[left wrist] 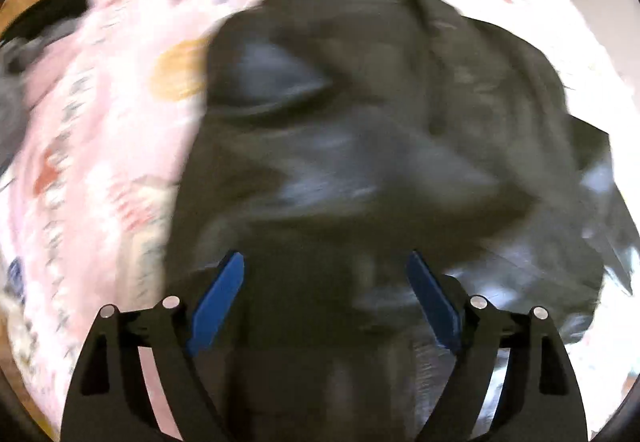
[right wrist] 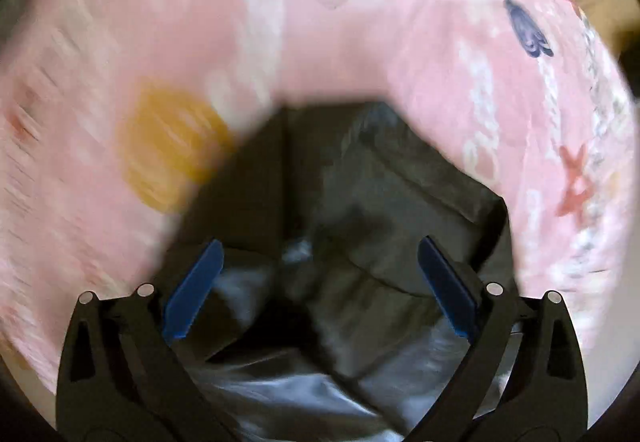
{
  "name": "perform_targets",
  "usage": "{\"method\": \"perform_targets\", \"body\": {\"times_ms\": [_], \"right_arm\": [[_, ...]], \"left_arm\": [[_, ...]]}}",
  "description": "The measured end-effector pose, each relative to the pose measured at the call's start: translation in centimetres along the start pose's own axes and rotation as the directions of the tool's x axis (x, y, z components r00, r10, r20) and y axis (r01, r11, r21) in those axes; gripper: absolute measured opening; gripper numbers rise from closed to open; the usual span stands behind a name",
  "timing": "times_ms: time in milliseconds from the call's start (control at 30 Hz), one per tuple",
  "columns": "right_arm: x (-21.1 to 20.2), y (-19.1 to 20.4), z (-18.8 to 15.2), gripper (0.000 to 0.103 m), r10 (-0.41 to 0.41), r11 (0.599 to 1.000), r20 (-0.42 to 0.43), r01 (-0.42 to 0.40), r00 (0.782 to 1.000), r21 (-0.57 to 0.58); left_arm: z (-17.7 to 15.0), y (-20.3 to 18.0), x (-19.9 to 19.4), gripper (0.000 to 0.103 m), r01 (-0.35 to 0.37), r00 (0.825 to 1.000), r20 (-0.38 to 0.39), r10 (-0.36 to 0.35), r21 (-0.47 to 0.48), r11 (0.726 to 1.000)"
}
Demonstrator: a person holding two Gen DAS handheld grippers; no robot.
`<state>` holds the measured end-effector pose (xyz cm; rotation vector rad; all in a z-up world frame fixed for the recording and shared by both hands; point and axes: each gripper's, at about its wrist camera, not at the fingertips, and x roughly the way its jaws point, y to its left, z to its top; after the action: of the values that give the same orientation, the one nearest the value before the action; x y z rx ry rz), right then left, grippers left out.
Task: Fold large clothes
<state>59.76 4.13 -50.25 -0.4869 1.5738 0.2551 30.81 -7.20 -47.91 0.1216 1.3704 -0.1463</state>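
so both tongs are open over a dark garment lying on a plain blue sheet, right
Not quite. The sheet is pink with printed patterns, not plain blue; the right wrist view shows it best. The rest holds: the left tongs and the right tongs are both open over the dark garment.

Dark garment (left wrist: pixel 360 162) close ahead, pink printed sheet (left wrist: pixel 100 162) bare around it.
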Motion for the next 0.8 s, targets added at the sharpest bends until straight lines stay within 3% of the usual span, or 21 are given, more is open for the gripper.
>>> {"method": "perform_targets", "body": {"times_ms": [67, 100, 133, 167, 200, 233, 300, 400, 467, 500, 600, 667, 767, 800], "right_arm": [[2.3, 1.2, 0.3, 0.079, 0.001, 1.000, -0.090, -0.003, 0.996, -0.025], [2.7, 1.4, 0.4, 0.064, 0.010, 1.000, -0.091, -0.012, 0.996, -0.018], [2.6, 1.4, 0.0, 0.031, 0.031, 0.999, -0.083, -0.032, 0.996, -0.012], [2.5, 1.6, -0.1, 0.020, 0.100, 0.995, -0.070, -0.100, 0.993, 0.006], [2.7, 2.0, 0.3, 0.015, 0.118, 0.993, -0.074, -0.117, 0.990, 0.018], [2.8, 2.4, 0.5, 0.014, 0.096, 0.995, -0.073, -0.095, 0.993, 0.007], [2.9, 4.0, 1.4, 0.012, -0.034, 0.998, -0.040, 0.032, 0.999, -0.056], [2.2, 3.6, 2.9, 0.007, -0.128, 0.992, 0.034, 0.129, 0.991, -0.015], [1.5, 2.0, 3.2, 0.007, 0.022, 0.997, 0.031, -0.024, 0.999, 0.070], [0.6, 1.7, 2.9, 0.007, 0.082, 0.993, 0.060, -0.086, 0.995, 0.075], [-2.9, 2.6, 0.5, 0.007, 0.221, 0.975, 0.133, -0.217, 0.966, -0.039], [-3.3, 3.9, -1.7, 0.007, 0.292, 0.953, 0.084, -0.282, 0.953, -0.112], [-0.5, 5.2, -4.5, 0.007, 0.205, 0.962, 0.014, -0.199, 0.979, -0.185], [0.8, 4.8, -5.0, 0.007, 0.179, 0.970, -0.009, -0.178, 0.984, -0.164]], "left_arm": [[0.8, -2.1, 2.4, 0.079, 0.036, 0.998, -0.052, -0.033, 0.057, 0.998], [0.9, -2.4, 3.6, 0.079, 0.053, 0.995, -0.086, -0.046, 0.073, 0.996], [0.7, -2.9, 5.2, 0.074, 0.061, 0.990, -0.133, -0.049, 0.083, 0.995], [0.3, -3.1, 6.7, 0.074, 0.057, 0.984, -0.176, -0.041, 0.089, 0.994], [-0.2, -3.0, 7.8, 0.074, 0.053, 0.979, -0.201, -0.032, 0.102, 0.993], [-0.6, -2.9, 8.3, 0.075, 0.055, 0.981, -0.193, -0.032, 0.112, 0.992], [-1.3, -2.4, 8.3, 0.075, 0.078, 0.986, -0.157, -0.059, 0.118, 0.990], [-1.9, -1.8, 8.1, 0.076, 0.130, 0.983, -0.147, -0.110, 0.136, 0.982], [-2.3, -0.8, 7.3, 0.076, 0.160, 0.981, -0.131, -0.141, 0.144, 0.977], [-2.6, 0.2, 6.5, 0.071, 0.175, 0.980, -0.120, -0.160, 0.128, 0.976], [-3.3, 4.9, 3.3, 0.071, 0.228, 0.972, -0.051, -0.227, 0.020, 0.973], [-3.3, 8.9, 1.9, 0.077, 0.256, 0.966, -0.002, -0.257, -0.095, 0.962], [-2.6, 16.0, 4.3, 0.078, 0.273, 0.955, -0.006, -0.295, -0.364, 0.891], [-2.5, 16.8, 5.3, 0.072, 0.258, 0.956, -0.023, -0.292, -0.401, 0.879]]}}
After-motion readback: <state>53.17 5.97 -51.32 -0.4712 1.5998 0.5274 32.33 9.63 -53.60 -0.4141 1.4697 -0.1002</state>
